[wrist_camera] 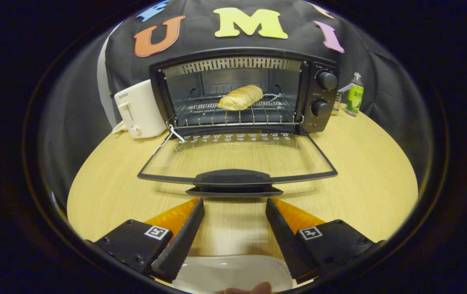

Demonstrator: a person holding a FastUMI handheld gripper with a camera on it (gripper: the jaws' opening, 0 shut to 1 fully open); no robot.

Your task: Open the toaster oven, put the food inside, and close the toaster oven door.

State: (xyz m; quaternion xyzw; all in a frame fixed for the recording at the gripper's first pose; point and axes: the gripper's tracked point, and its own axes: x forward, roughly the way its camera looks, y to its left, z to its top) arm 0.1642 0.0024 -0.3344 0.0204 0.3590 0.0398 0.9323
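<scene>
White tray (233, 271): nearest item, lying low between the tongs (235, 208), bare.
Tongs: spread wide, holding nothing, tips just short of the door handle (233, 181).
Worktop (364, 179): pale wood.
Toaster oven (241, 92): door (237, 157) dropped flat, glass in a thin frame; likely hinged stiffly, light. Best hold judged to be the handle's broad middle, lifted from beneath.
White toaster (139, 108): beside the oven.
Bread roll (240, 97): on the rack inside; soft, light, easily crushed.
Green bottle (354, 94): beyond the knobs.
</scene>
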